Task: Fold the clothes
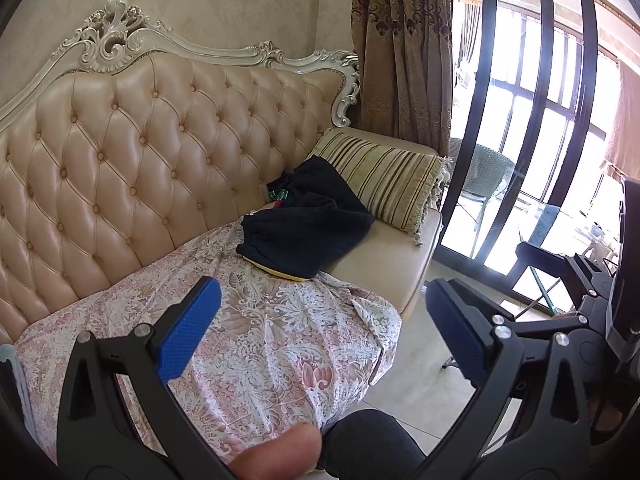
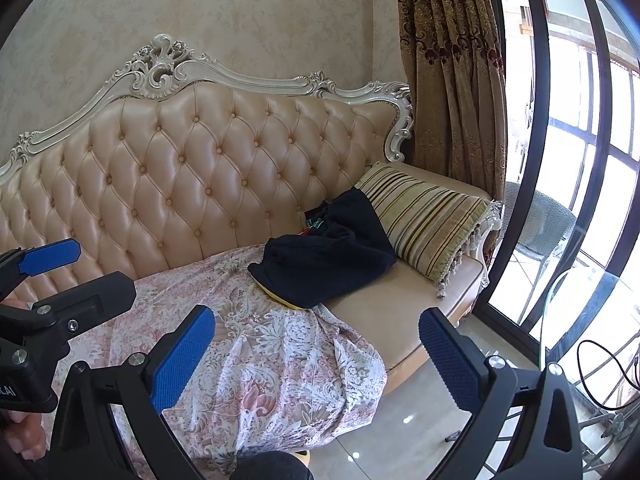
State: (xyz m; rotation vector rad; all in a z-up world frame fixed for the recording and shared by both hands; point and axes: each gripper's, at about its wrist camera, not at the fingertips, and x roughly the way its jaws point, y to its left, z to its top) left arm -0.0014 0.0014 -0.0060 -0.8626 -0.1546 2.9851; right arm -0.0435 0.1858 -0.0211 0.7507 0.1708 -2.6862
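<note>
Clothes (image 1: 308, 224): I see a dark, crumpled heap on the sofa (image 1: 384, 256) seat, half on the floral sheet (image 1: 280, 344) and half on bare cushion, just beside the striped pillow (image 1: 384, 184) at the far end. A yellow edge shows under the heap. My left gripper (image 1: 320, 344) hangs above the sheet with jaws spread wide and nothing between them; my right gripper (image 2: 316, 364) is likewise released and empty, well short of the heap. Behind is a tufted beige backrest (image 1: 140, 168) with carved white trim, patterned curtain (image 1: 404, 48), tall black-framed windows (image 1: 560, 120) and pale tiled floor (image 1: 432, 384).
</note>
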